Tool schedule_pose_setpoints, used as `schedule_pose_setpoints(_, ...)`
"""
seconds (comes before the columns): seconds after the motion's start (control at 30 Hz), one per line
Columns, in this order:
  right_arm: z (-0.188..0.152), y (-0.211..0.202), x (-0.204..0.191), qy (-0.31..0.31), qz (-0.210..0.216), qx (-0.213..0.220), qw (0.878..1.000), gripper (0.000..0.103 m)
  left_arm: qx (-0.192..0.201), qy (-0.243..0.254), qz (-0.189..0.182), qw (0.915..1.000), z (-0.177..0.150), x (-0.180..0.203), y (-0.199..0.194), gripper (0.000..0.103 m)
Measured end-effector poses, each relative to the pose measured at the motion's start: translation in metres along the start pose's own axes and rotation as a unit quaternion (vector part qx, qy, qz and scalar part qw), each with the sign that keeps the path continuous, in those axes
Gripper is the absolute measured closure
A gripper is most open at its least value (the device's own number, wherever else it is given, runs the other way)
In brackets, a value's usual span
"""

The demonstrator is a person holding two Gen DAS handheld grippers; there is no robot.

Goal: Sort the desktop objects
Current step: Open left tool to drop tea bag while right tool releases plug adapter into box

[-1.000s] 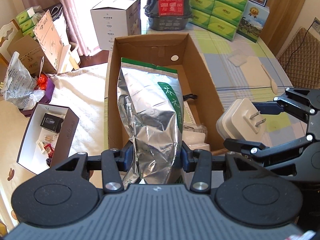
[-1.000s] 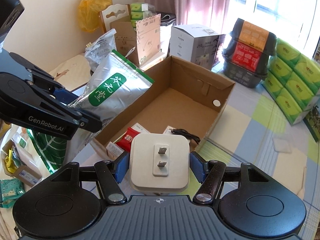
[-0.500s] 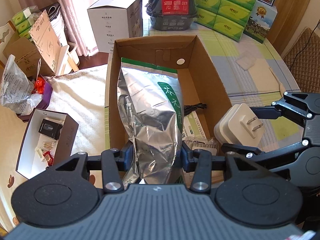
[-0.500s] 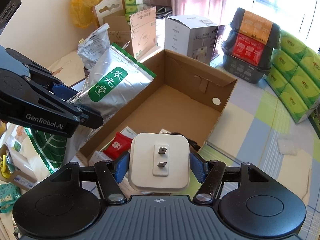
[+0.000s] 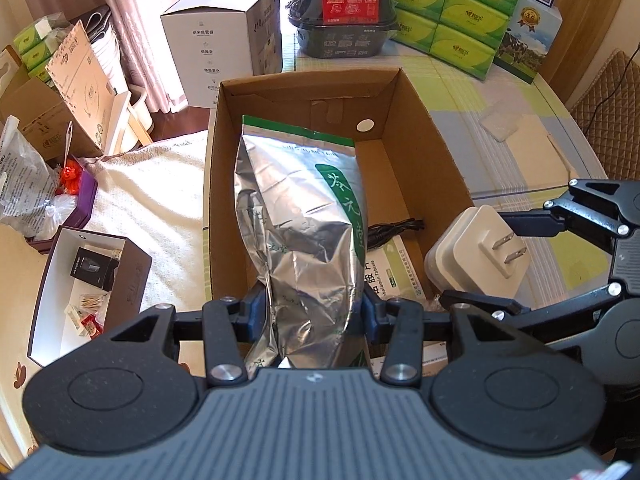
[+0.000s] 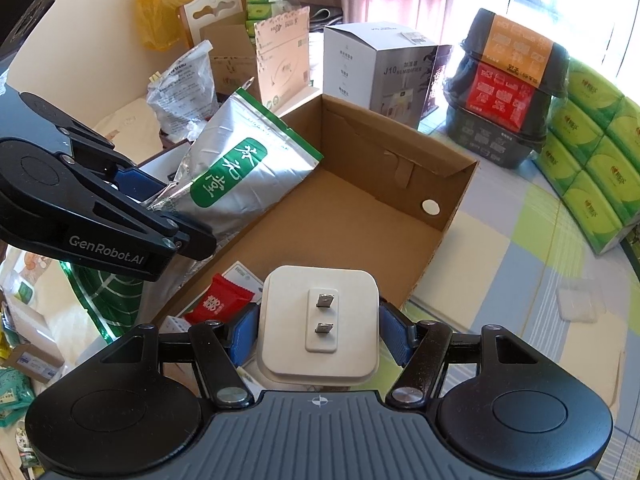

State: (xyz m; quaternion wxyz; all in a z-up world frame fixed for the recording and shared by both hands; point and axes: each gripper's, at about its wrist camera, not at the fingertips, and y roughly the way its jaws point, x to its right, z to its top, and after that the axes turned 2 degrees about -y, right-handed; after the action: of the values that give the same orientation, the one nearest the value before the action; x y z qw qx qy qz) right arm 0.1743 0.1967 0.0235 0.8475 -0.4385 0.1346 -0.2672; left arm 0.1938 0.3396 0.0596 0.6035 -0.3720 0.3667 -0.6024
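Note:
My left gripper (image 5: 310, 314) is shut on a silver foil bag with a green label (image 5: 300, 236), held above the left half of an open cardboard box (image 5: 432, 148). The same silver foil bag (image 6: 236, 172) shows at the left of the right wrist view, over the cardboard box (image 6: 452, 200). My right gripper (image 6: 318, 336) is shut on a white plug adapter (image 6: 320, 320) with two metal prongs, just over the box's near right corner. The plug adapter (image 5: 480, 252) also appears at the right of the left wrist view. A black cable (image 5: 394, 228), a medicine carton (image 5: 394, 276) and a red sachet (image 6: 218, 300) lie in the box.
Behind the box stand a white humidifier carton (image 6: 380, 68), stacked dark food trays (image 6: 508, 92) and green tissue packs (image 6: 592, 168) on the checked tablecloth (image 6: 500, 264). Left of the table lie a white towel (image 5: 148, 196) and an open white box (image 5: 84, 288) of small items.
Both grippers have moved forward with their loads, so the box sits nearer and more centred. The plug adapter now hangs over the box's near right corner.

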Motion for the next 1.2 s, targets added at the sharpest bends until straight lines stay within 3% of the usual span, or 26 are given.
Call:
schedule_pose_setpoints(0.63, 0.009, 0.025, 0.002, -0.009, -0.001, -0.016, 1.000, 0.041, -0.004, -0.005, -0.003, 1.0000, 0.011, -0.011, 0.026, 0.062)
schedule_pose_setpoints(0.8, 0.011, 0.028, 0.002, -0.010, -0.002, -0.017, 1.000, 0.041, 0.006, -0.001, -0.001, 1.0000, 0.014, -0.013, 0.026, 0.050)
schedule_pose_setpoints(1.2, 0.011, 0.031, 0.000, -0.010, 0.002, -0.019, 1.000, 0.041, 0.010, 0.003, 0.006, 0.9999, 0.010, -0.016, 0.020, 0.050)
